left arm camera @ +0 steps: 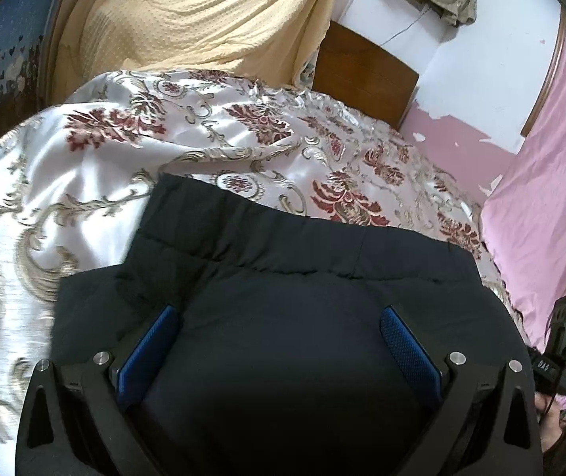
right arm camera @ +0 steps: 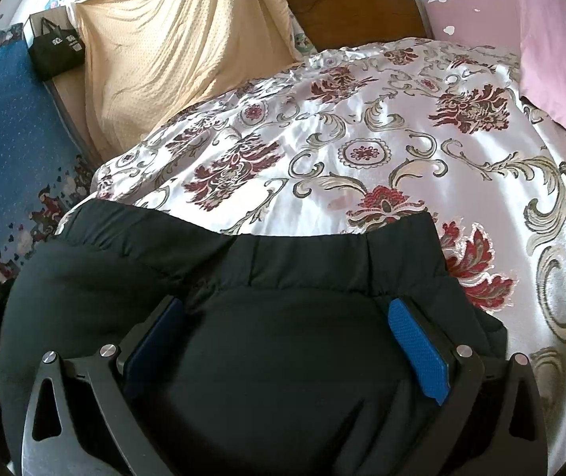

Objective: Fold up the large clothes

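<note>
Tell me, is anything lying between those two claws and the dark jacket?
Nothing visible. The left claw and right claw are both wide open directly over the dark jacket, which fills the gap between their blue pads.

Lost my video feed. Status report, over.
Left claw open, right claw open, both over the black jacket. Jacket bunched on floral bedspread. Nothing blocking.

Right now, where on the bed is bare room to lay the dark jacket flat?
Free: floral bedspread between jacket and wooden headboard, toward the pink cloth. Crowded: the side with the yellow blanket and black bag.
</note>
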Available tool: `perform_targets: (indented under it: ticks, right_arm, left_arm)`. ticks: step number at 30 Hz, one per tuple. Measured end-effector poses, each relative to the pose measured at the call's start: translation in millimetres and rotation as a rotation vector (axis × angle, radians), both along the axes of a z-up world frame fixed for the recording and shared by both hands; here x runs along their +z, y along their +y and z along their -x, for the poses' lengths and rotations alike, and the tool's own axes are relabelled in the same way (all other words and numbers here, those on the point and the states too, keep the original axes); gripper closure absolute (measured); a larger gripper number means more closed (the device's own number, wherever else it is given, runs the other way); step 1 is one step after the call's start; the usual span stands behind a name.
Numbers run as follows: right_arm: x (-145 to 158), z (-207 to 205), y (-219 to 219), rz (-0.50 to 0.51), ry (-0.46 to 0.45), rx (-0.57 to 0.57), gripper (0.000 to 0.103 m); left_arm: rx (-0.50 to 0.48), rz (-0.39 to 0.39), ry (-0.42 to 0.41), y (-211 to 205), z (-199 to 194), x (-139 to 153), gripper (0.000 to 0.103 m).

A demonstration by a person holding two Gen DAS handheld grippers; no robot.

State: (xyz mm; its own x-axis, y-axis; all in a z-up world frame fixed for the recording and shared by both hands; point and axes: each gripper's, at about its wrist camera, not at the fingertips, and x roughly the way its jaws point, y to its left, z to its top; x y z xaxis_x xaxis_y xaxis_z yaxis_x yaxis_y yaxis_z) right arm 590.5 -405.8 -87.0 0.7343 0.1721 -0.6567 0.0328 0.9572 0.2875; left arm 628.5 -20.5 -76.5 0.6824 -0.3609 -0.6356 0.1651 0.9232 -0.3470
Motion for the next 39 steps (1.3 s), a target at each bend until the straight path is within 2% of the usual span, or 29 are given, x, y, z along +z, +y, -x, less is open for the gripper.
perform_targets:
  ticks: [5,10,14,16,19,24,31,34,36,39]
  right_arm:
    - [14,24,-12,-0.021,0.000,0.033,0.002]
    - [28,56,-8,0.093,0.013,0.122,0.002]
    - [35,87,-19,0.123,0.018,0.128,0.002]
    - [32,98,-28,0.136,0.035,0.110,0.002]
    - [22,110,-43,0.148,0.084,0.077,0.002]
    - [7,111,-68,0.031,0.125,0.077,0.002]
    - [-23,90,-76,-0.119,0.177,0.143,0.002]
    - [-38,87,-81,-0.227,0.201,0.174,0.001]
    - [-47,92,-87,-0.299,0.171,0.187,0.001]
    - [-52,100,-87,-0.340,0.142,0.205,0.001]
  left_arm:
    - [-0.032,-0.037,0.045,20,15,11,0.000]
    - [-0.055,-0.145,0.079,37,38,12,0.000]
    - [-0.076,-0.195,0.127,56,56,-1,0.000]
    - [-0.087,-0.182,0.144,68,62,-6,0.000]
    - [-0.112,-0.086,0.212,83,61,-16,0.000]
    - [-0.143,0.045,0.283,95,51,-34,0.000]
    - [-0.197,0.081,0.289,92,46,-47,0.000]
    - [-0.226,0.089,0.285,91,45,-51,0.000]
    - [-0.247,0.096,0.276,89,45,-52,0.000]
    - [-0.265,0.106,0.282,85,44,-53,0.000]
